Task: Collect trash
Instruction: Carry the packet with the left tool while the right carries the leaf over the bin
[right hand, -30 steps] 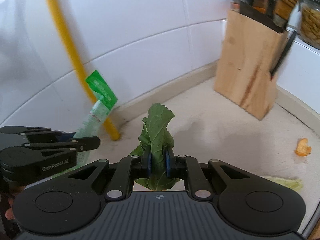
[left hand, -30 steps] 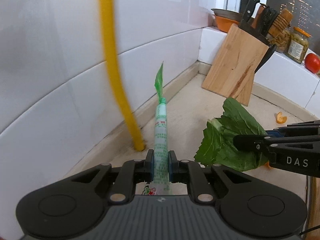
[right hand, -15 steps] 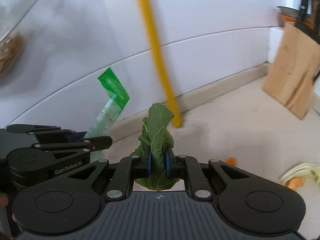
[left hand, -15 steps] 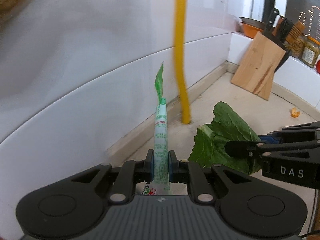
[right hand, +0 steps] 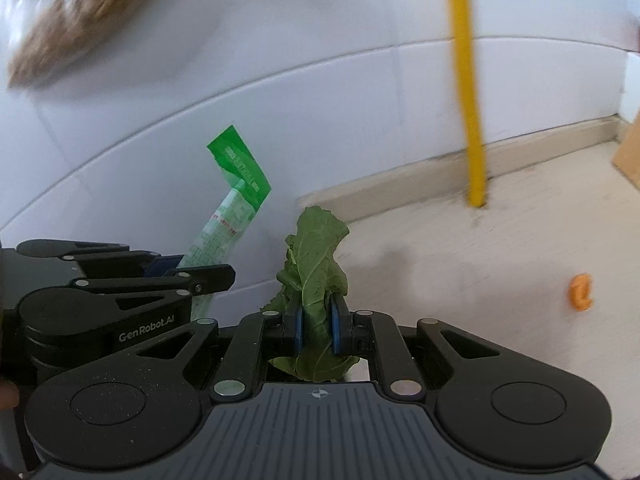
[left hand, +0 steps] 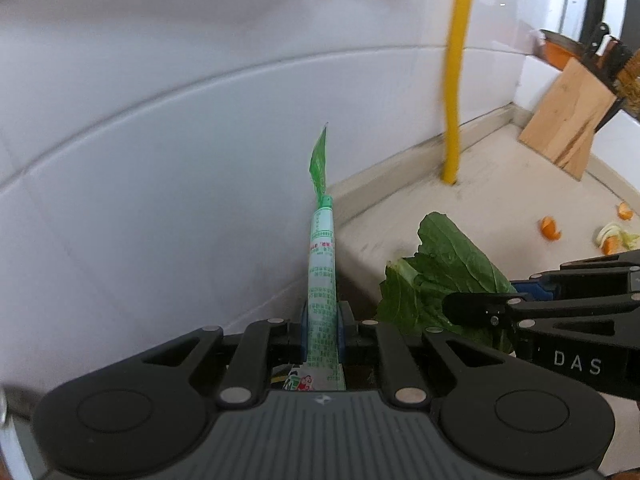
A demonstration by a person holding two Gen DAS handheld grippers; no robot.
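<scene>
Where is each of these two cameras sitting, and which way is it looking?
Left wrist: rides on the left gripper, looking along its fingers at the wrapper it grips, toward the tiled wall; the right gripper shows on its right.
Right wrist: rides on the right gripper, looking at the leaf it grips; the left gripper shows on its left.
Shared: wrapper, leaf, yellow pipe, counter.

Bagged brown stuff (right hand: 80, 20) top-left too blurred to ID; knife block (right hand: 630, 156) cut off by edge.
</scene>
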